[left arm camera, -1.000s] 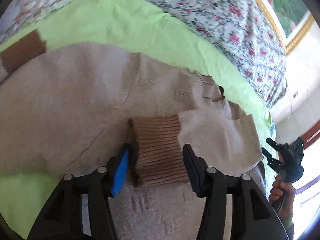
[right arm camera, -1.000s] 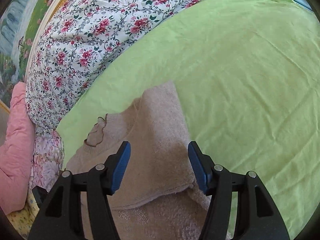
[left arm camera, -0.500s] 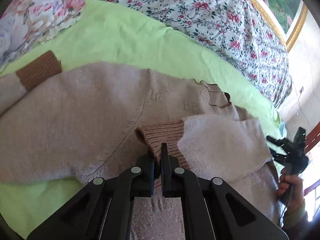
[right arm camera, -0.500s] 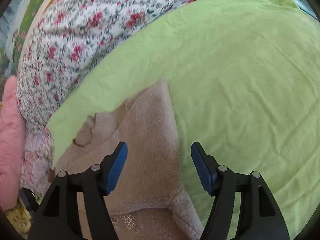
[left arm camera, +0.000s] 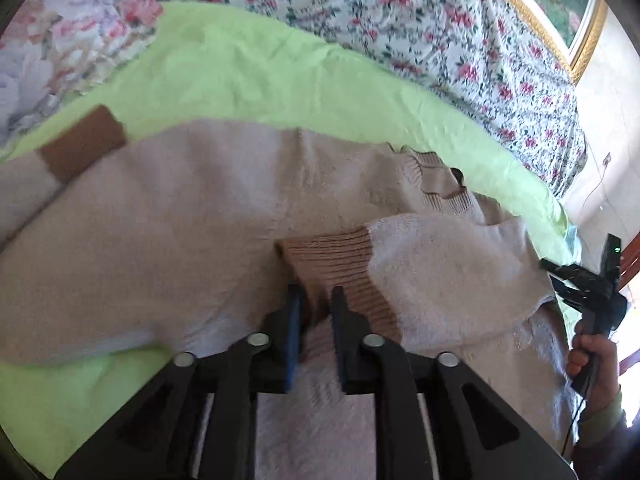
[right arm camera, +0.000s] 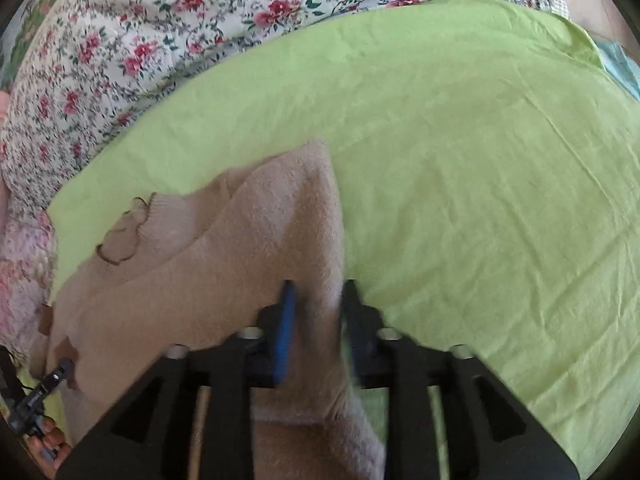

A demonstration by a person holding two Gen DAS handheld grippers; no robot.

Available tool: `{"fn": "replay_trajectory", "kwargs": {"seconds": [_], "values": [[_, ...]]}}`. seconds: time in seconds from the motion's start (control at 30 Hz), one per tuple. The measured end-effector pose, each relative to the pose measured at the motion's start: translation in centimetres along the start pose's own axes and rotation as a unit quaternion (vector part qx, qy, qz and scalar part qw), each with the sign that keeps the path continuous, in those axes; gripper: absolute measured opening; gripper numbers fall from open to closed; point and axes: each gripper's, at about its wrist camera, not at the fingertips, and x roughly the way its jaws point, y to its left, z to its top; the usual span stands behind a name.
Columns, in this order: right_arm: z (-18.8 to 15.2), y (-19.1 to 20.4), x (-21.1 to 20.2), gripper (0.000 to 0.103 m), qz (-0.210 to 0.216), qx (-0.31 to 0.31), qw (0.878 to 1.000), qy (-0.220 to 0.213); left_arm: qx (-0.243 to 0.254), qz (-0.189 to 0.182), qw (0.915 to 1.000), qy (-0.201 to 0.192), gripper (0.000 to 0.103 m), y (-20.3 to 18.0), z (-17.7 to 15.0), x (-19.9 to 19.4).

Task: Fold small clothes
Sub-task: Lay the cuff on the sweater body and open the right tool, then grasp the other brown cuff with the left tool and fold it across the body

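Note:
A beige knit sweater [left arm camera: 192, 216] lies on a green sheet [left arm camera: 248, 80]. One sleeve is folded over the body, with its brown ribbed cuff [left arm camera: 340, 256] at the middle. My left gripper [left arm camera: 314, 312] is nearly shut, with the cuff's near edge between its fingers. The other brown cuff [left arm camera: 80, 144] lies far left. In the right wrist view the sweater [right arm camera: 240, 248] shows its collar [right arm camera: 124, 236] at left. My right gripper [right arm camera: 316, 304] is closed down on the folded right edge of the sweater.
A floral quilt [left arm camera: 440, 32] lies behind the green sheet [right arm camera: 480, 160]. A pink pillow edge and floral bedding lie at the left of the right wrist view. A framed picture [left arm camera: 560, 8] hangs on the wall at top right. The right hand and gripper show at the left wrist view's right edge [left arm camera: 592, 292].
My left gripper closed on the cuff and has since parted slightly. My right gripper moved down and closed from wide open onto the sweater's right edge.

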Motion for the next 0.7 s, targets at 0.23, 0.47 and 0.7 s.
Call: {"fn": "replay_trajectory", "kwargs": {"seconds": [0.23, 0.47, 0.7], "values": [[-3.7, 2.7, -3.9, 0.066, 0.079, -0.014, 0.997, -0.007, -0.01, 0.061, 0.9977, -0.026, 0.044, 3.2, -1.2, -5.0], [-8.4, 6.1, -3.3, 0.066, 0.123, -0.043, 0.991, 0.044, -0.041, 0.113, 0.9912, -0.056, 0.062, 8.4, 0.8, -9.0], [-10.6, 7.8, -1.8, 0.066, 0.135, -0.043, 0.987, 0.082, 0.014, 0.18, 0.9829, -0.035, 0.083, 11.4, 5.5, -7.6]]}}
